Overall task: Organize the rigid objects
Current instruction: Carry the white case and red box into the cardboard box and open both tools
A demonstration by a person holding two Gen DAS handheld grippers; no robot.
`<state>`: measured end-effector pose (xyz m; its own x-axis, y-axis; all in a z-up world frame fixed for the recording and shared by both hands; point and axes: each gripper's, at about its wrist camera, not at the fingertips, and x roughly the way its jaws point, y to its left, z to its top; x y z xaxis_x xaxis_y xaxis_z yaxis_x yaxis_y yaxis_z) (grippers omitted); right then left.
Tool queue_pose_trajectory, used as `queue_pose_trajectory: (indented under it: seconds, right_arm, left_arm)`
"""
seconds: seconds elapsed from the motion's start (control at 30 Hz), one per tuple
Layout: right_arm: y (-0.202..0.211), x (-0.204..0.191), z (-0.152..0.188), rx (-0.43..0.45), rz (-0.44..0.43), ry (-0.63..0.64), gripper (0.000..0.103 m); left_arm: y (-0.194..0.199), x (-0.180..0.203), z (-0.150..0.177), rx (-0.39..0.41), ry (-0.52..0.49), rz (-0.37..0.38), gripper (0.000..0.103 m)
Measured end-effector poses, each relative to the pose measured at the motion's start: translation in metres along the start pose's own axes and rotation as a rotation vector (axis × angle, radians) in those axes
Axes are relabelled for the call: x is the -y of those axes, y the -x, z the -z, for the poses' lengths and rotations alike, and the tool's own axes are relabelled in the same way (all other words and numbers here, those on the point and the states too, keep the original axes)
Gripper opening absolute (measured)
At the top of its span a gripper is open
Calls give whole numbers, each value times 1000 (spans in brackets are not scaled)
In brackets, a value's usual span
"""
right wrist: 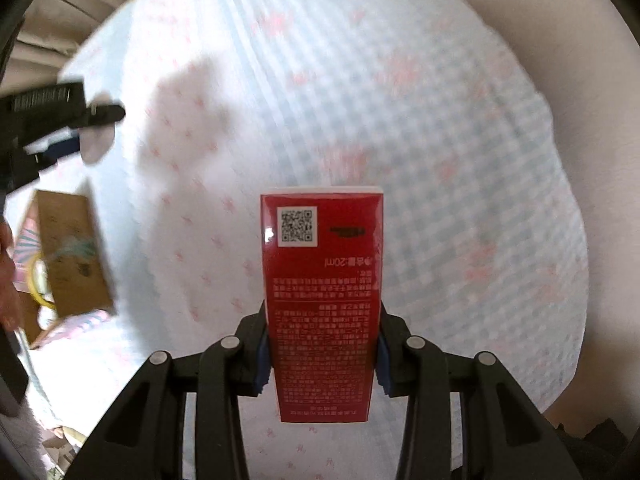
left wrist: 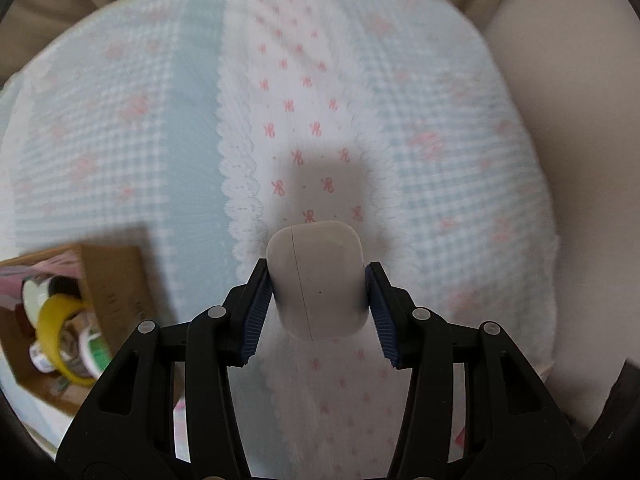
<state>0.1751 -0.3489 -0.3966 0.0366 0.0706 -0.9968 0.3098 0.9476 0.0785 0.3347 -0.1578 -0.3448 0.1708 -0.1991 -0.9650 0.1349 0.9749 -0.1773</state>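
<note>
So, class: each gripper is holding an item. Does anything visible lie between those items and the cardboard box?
Nothing visible does. The left gripper clamps the white case and the right gripper the red carton; only bare patterned cloth separates them from the open cardboard box.

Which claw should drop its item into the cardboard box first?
Probably left. Its claw, clamped on the white case, seems nearer the cardboard box. The right claw grips the red carton farther away.
</note>
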Motion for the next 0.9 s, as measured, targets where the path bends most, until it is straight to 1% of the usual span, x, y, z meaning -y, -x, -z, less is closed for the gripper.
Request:
queue_pose_trajectory:
  seconds: [0.07,0.13,0.23,0.27,0.3,0.4,0.47,0.57,0.63,0.7,0.8,0.9]
  right_arm:
    - [28,1,-1,43,-29,11,37]
    - [60,-11,1,87,-44,38,37]
    - [94,-21,1,138,-97,77,37]
    - [110,-28,1,162,-112,103,37]
    - [121,-38,1,180,-123,128,37]
    - [150,-63,3,230,-176,208,37]
    - [157,-82,5,252,-196,257,37]
    - [169,-113,10,272,-256,316,37]
    - [173,-136,14,277,-293,350,37]
    - [173,-154,19,273,-315,375,37]
    - [170,-197,28,256,-358,403,37]
    - [162,-226,34,240,-388,411,37]
  left_arm:
    - [23,4,2,29,-1,14,44]
    - [49,0,8,53,1,30,44]
    - [82,-7,22,103,22,43,44]
    - [95,-15,28,125,37,45,44]
    - [101,-21,30,138,49,44,44]
    - [134,-54,47,185,110,45,44]
    - [148,-75,57,203,138,33,44]
    - [166,-107,74,221,167,-3,44]
    - [177,-130,85,230,191,-13,44]
    - [187,-157,96,237,217,-16,44]
    - [193,-191,107,240,233,-30,44]
    - [197,-234,120,239,256,-26,44]
